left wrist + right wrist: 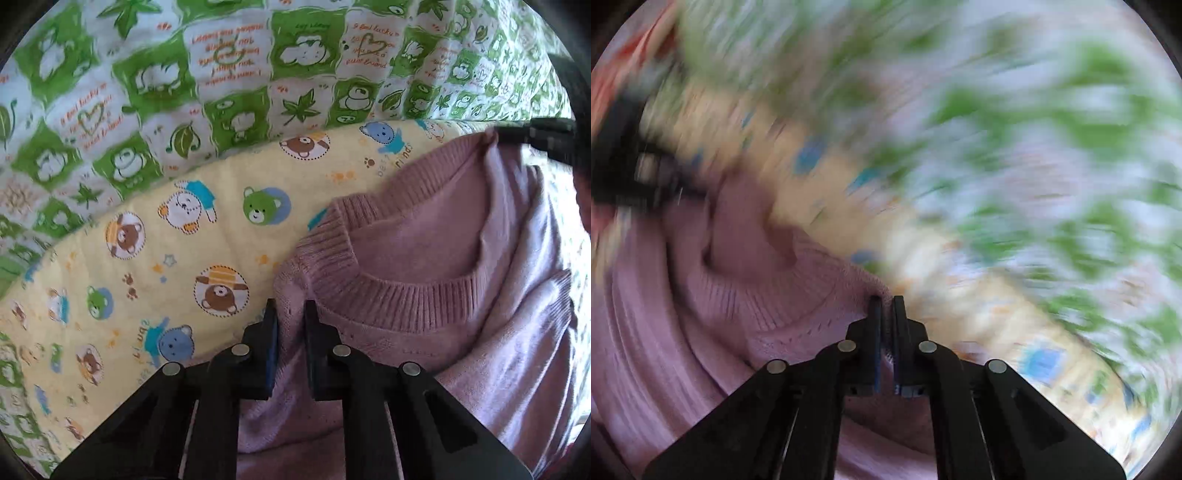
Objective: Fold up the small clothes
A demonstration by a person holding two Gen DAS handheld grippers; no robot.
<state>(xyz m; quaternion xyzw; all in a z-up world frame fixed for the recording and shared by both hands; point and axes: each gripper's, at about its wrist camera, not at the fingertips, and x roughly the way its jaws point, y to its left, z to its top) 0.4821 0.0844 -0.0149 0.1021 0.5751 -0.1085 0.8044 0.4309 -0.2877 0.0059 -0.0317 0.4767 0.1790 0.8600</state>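
Folding barely started: pink sweater lies open, collar showing, no fold made yet, on the yellow bear cloth over the green sheet. Left claw pinches the sweater's left shoulder, near edge. Right claw is clamped on the right shoulder edge; view blurred. All folds remain.

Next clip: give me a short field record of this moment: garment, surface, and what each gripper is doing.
garment: pink knit sweater, ribbed collar facing the left camera
surface: yellow bear-print blanket lying on a green patterned sheet
left gripper: shut on the sweater at one shoulder, beside the collar
right gripper: shut on the sweater's edge at the other shoulder
image quality: right wrist view heavily blurred; left view sharp
fold state: sweater not yet folded, collar open
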